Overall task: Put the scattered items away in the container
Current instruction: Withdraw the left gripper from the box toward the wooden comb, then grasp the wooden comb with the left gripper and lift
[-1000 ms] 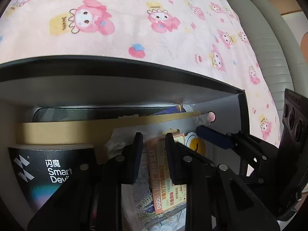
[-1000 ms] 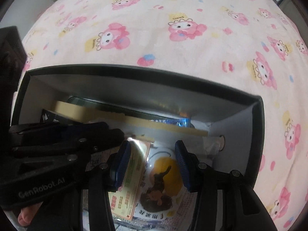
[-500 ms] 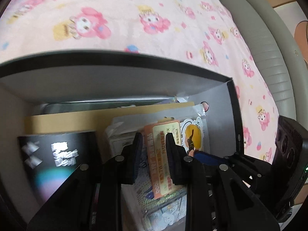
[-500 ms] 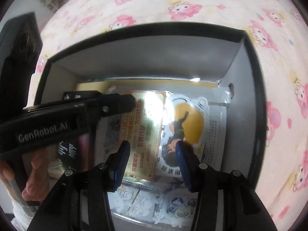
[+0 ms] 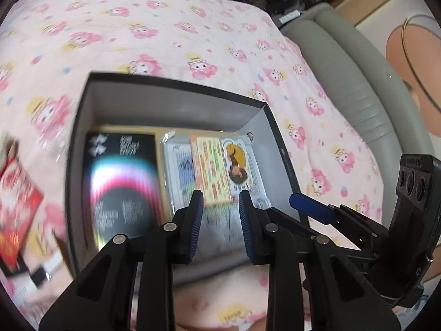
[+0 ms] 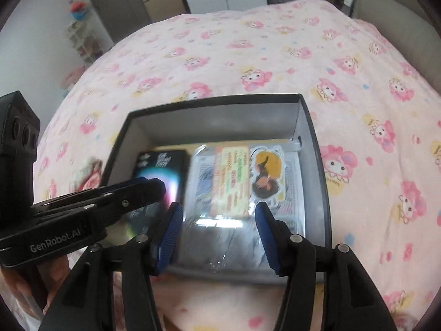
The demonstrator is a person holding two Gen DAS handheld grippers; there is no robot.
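Left wrist view: left gripper (image 5: 220, 209) hangs above the box (image 5: 176, 102) on the blanket (image 5: 165, 27), jaws opening and empty. Right gripper (image 6: 217, 229) likewise opens wider, holding nothing; card packet (image 6: 242, 182) lies inside the box.

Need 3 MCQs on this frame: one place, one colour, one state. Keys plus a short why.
1. Where is the black packet?
A. left part of the box
B. on the blanket
C. between tool pads

2. Colour of the blanket?
A. blue
B. pink
C. grey

3. What is between the pads of the right tool?
A. a card
B. the box rim
C. nothing

Answers: 1 A, it lies inside by the left wall. 2 B, pink with cartoon prints. 3 C, the jaws are opening with an empty gap; the clear packet lies below in the box.
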